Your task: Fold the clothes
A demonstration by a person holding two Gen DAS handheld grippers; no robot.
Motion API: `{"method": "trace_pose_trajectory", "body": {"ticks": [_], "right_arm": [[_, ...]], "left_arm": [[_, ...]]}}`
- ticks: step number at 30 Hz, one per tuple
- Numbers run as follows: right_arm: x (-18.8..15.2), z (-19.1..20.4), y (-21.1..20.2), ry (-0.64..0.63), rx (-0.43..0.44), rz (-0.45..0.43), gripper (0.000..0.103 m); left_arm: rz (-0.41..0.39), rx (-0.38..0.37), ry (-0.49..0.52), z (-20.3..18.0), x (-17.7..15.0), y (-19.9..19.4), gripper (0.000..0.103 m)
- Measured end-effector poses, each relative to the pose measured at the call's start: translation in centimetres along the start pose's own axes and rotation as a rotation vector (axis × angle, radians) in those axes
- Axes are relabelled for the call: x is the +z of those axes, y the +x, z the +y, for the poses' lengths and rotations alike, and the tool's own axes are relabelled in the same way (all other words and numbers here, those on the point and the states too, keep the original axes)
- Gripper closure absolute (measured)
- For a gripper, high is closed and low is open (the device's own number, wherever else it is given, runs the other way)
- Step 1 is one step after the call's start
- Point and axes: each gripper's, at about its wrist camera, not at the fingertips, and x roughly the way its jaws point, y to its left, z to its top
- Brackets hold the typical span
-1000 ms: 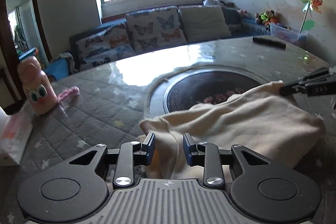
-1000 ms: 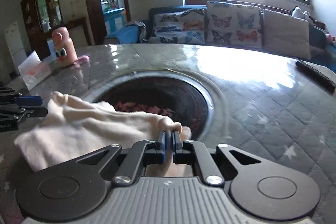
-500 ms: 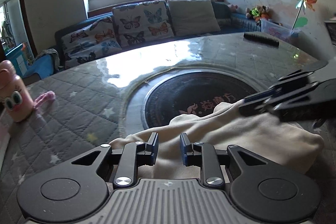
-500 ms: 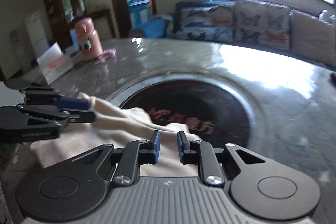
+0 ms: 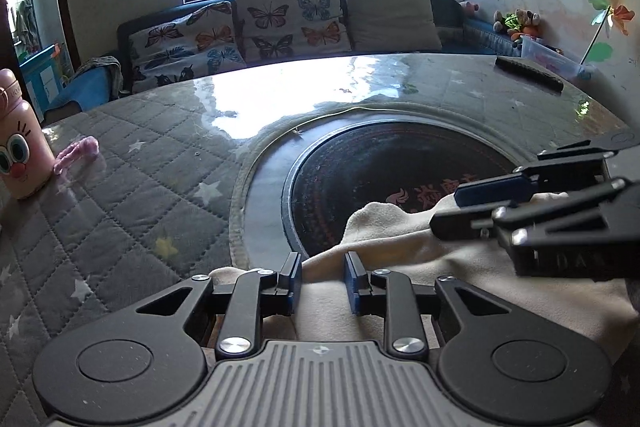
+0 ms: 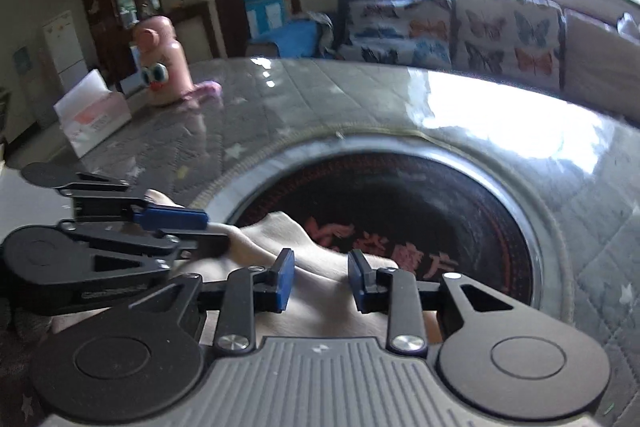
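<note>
Jaws of both grippers stand released, gripping nothing. Left gripper (image 5: 320, 281) hangs low with its blue pads parted over the near edge of the cream garment (image 5: 460, 267); cloth shows in the gap but neither pad presses it. Right gripper (image 6: 320, 285) is likewise spread, cloth lying beneath and between its fingers, and it appears just to the right of the left jaws, close over the same cloth.

Desk (image 5: 132, 195), round, under a grey quilted star-print cover, extends ahead of both jaws. Dark circular inset (image 5: 400, 163) sits directly ahead; the garment's far edge overlaps its near rim. Garment lies bunched beneath both jaws.

Pink cartoon-face bottle (image 5: 18, 151) stands far left of the left jaws. Black bar-shaped object (image 5: 528, 73) lies far ahead-right, at the desk's far edge.
</note>
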Motion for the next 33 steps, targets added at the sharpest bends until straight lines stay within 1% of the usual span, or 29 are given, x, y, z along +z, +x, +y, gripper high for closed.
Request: {"method": "trace_pose_trajectory", "body": {"ticks": [2, 4, 7, 8, 12, 19, 23, 26, 29, 33], "right_arm": [[0.0, 0.6, 0.3, -0.032, 0.013, 0.019, 0.067], [-0.1, 1.0, 0.7, -0.056, -0.002, 0.031, 0.067], [0.1, 1.2, 0.0, -0.046, 0.001, 0.011, 0.065], [0.1, 1.3, -0.2, -0.045, 0.003, 0.004, 0.063], [-0.3, 2.2, -1.4, -0.084, 0.02, -0.012, 0.061], [-2.4, 3.9, -3.2, -0.149, 0.051, 0.004, 0.061], [-3.8, 4.8, -4.3, -0.171, 0.064, 0.0, 0.061], [-4.9, 5.5, -5.2, -0.199, 0.059, -0.016, 0.061], [-5.8, 5.9, -6.5, -0.206, 0.081, -0.032, 0.059], [-7.2, 5.2, -7.8, -0.184, 0.091, -0.026, 0.058]], "left_arm": [[-0.002, 0.003, 0.0, -0.1, 0.0, -0.3, 0.076], [-0.006, 0.007, 0.0, -0.2, -0.1, -0.7, 0.076], [-0.017, 0.009, 0.003, -0.2, -0.3, -1.6, 0.076], [-0.022, 0.009, 0.002, -0.2, -0.5, -2.0, 0.076], [-0.042, 0.009, -0.003, -0.3, -1.1, -3.6, 0.076], [-0.069, 0.003, 0.015, -0.5, -3.2, -6.3, 0.076], [-0.077, 0.002, 0.033, -0.8, -4.8, -7.5, 0.076], [-0.082, 0.011, 0.039, -0.9, -6.0, -8.2, 0.076], [-0.092, 0.013, 0.027, -0.6, -6.6, -8.7, 0.075], [-0.093, 0.015, -0.006, 0.0, -7.1, -9.1, 0.072]]}}
